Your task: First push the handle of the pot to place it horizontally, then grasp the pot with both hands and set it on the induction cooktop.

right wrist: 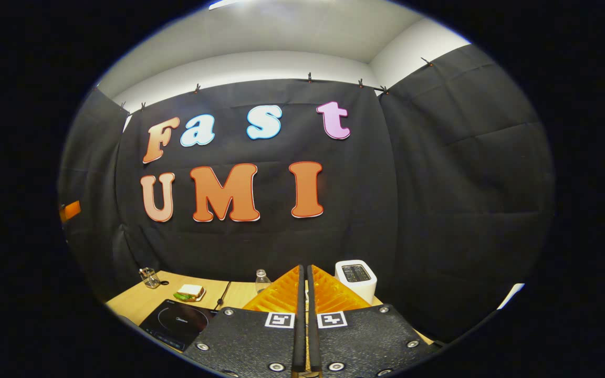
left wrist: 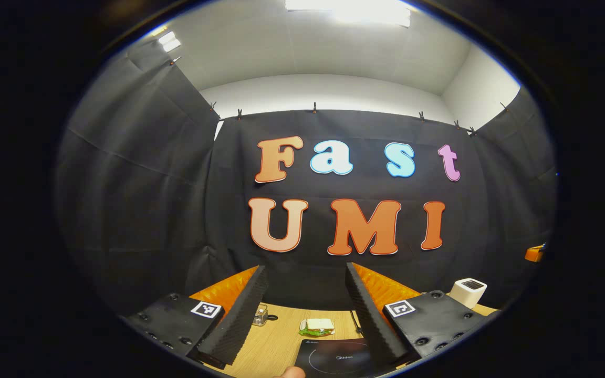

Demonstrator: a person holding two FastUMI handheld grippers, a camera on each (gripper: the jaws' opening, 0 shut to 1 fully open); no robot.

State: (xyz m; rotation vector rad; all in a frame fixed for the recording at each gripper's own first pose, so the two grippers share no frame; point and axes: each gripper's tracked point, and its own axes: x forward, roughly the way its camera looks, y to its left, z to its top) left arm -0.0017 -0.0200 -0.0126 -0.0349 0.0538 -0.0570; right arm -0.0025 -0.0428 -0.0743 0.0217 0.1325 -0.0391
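The left tool (left wrist: 302, 310) gapes wide above the surface (left wrist: 271, 341), the induction cooktop (left wrist: 334, 359) at six o'clock. The right tool (right wrist: 304, 315) is pressed together, holding nothing, cooktop at eight o'clock.

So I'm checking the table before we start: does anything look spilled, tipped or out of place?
Nothing stands out. The induction cooktop lies flat, the sandwich sits whole behind it, and the toaster and small bottle stand upright.
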